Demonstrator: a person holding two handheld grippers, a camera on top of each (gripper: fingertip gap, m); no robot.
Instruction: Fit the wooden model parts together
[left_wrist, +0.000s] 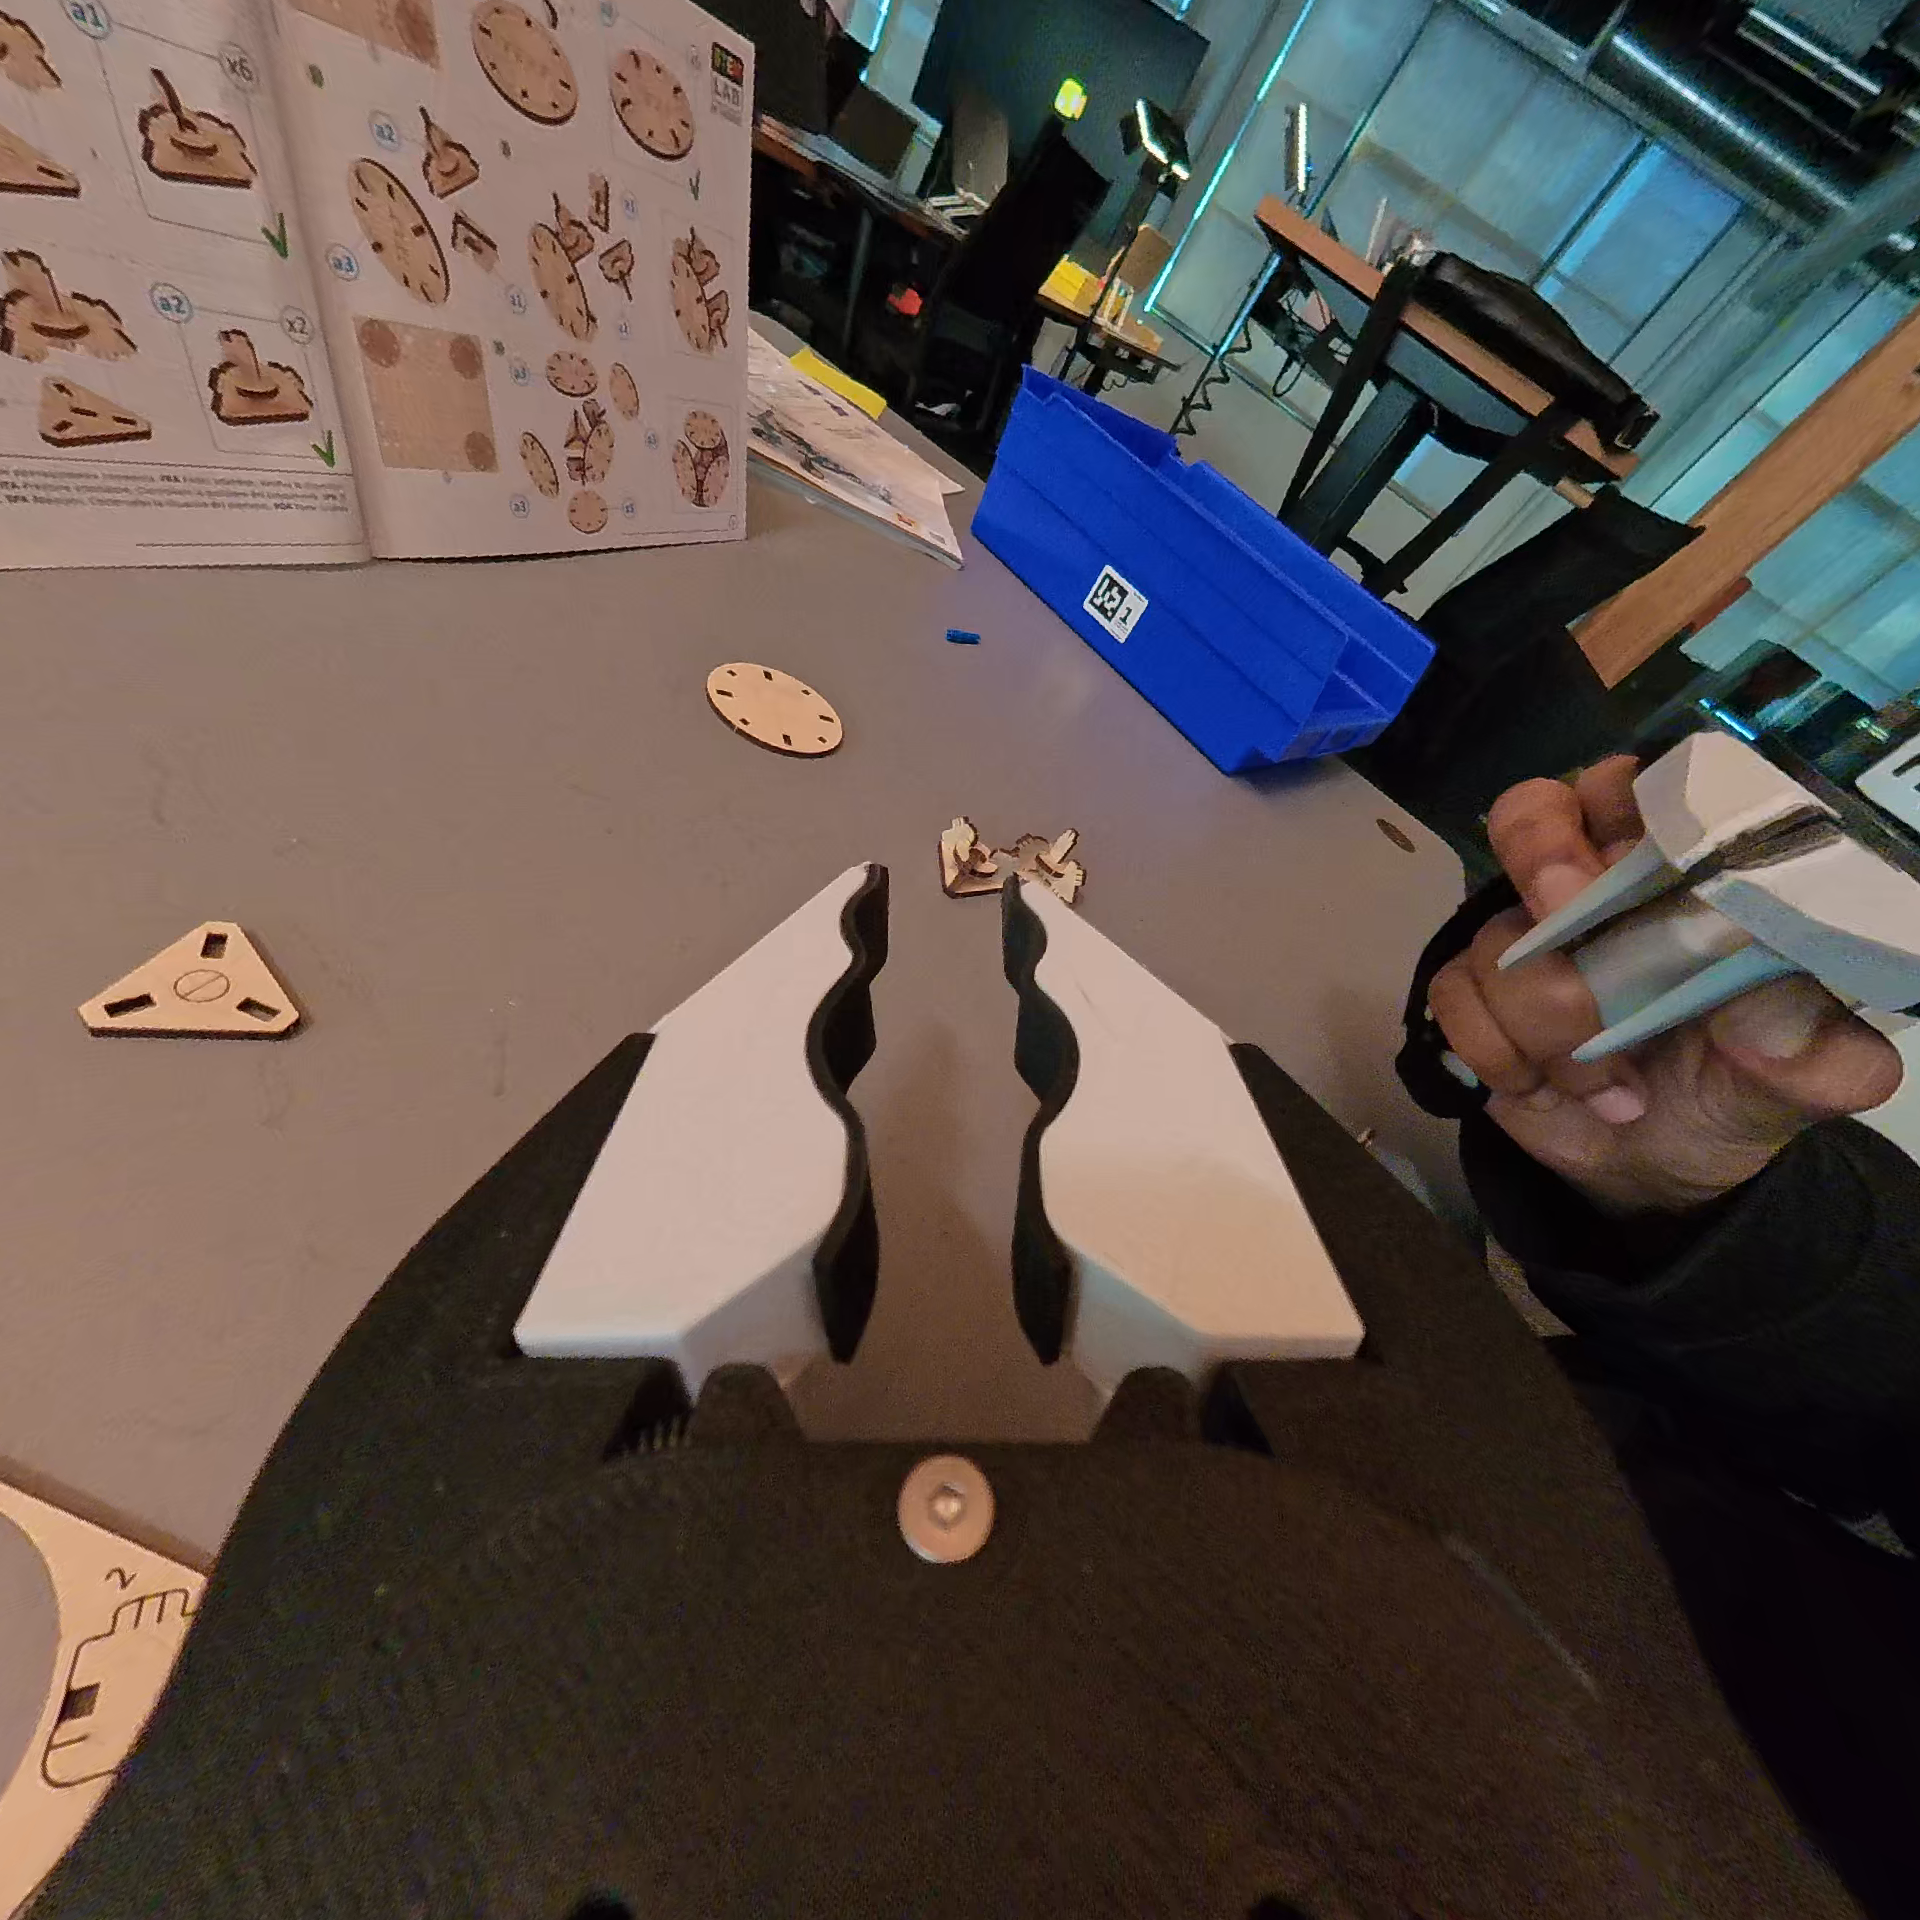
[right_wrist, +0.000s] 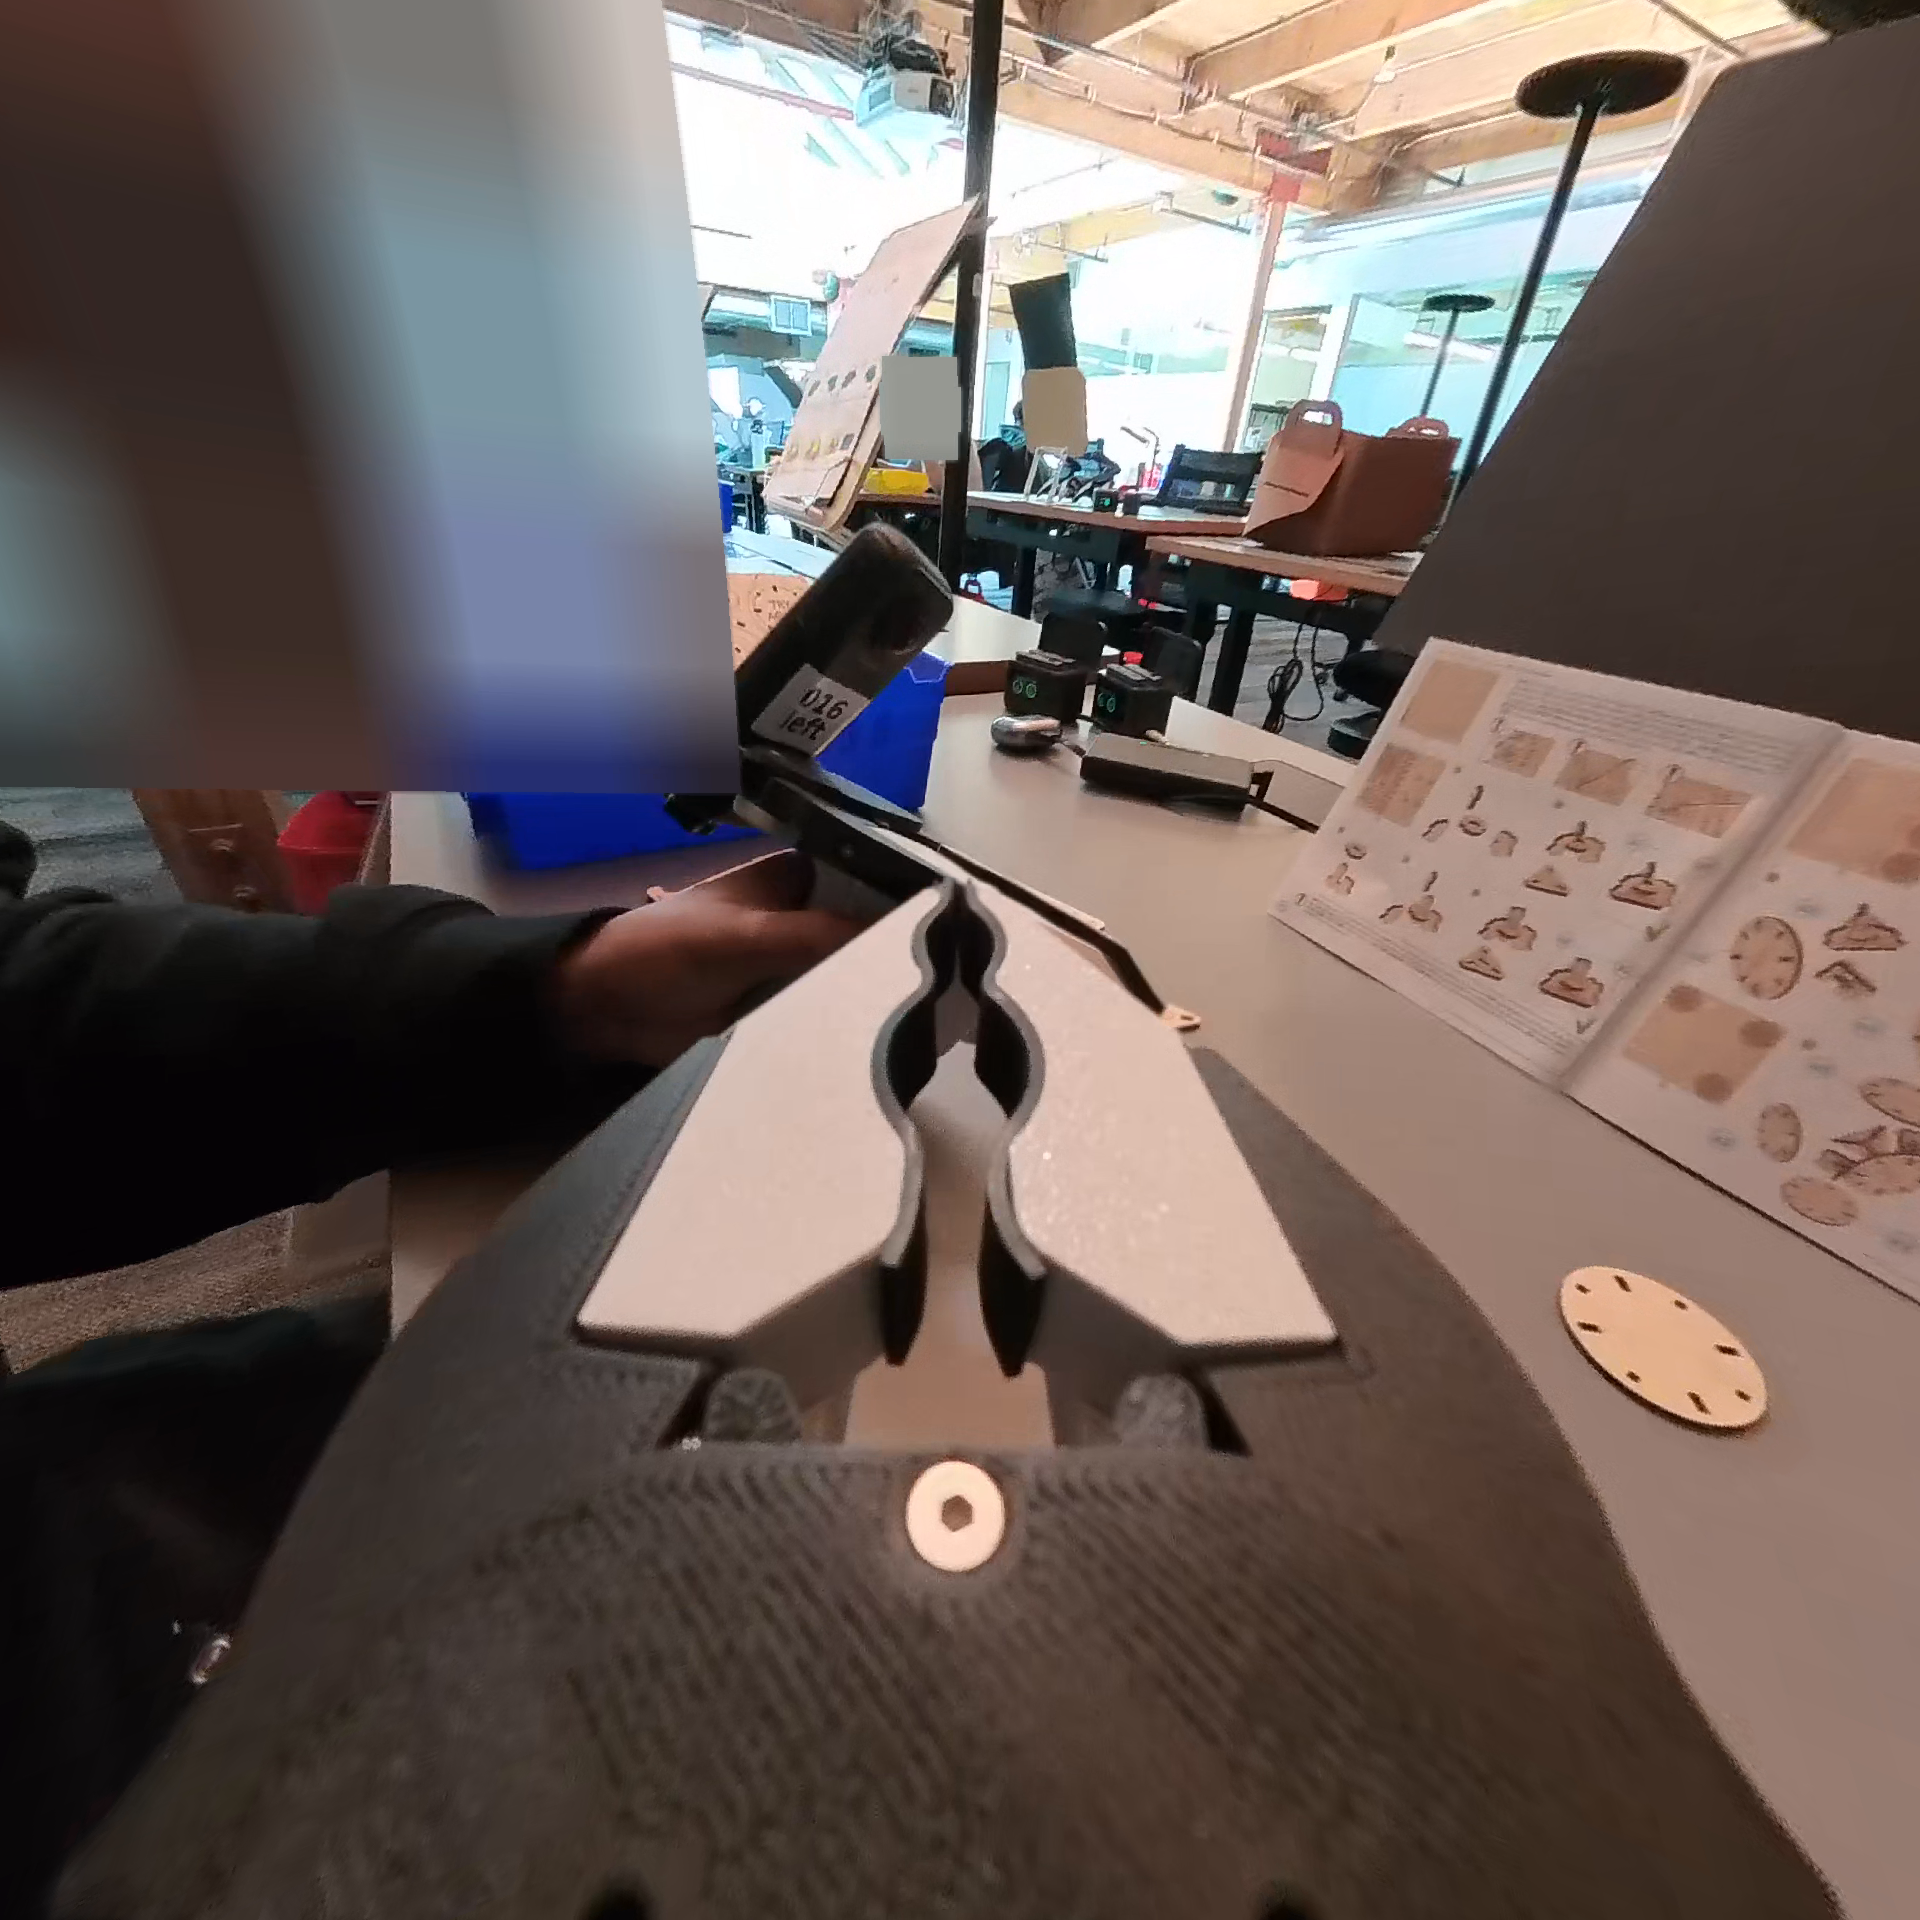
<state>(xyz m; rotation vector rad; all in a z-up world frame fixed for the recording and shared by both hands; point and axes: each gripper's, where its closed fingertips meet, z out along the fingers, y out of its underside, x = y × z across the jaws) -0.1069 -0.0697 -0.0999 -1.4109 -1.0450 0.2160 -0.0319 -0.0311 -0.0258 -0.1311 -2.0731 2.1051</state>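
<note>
Grey table (left_wrist: 416, 790); blue bin (left_wrist: 1195, 582); pale wooden disc (left_wrist: 774, 709), dark slots; white-black tongs (left_wrist: 943, 883).

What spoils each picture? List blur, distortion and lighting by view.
Left wrist view: wide-angle lens curves the table edge and tilts the blue bin; the open booklet is sharp; the light is dim and cool. Right wrist view: a blur patch hides the upper left, bright windows wash out the background, and the right gripper body looks soft near the lens.
</note>
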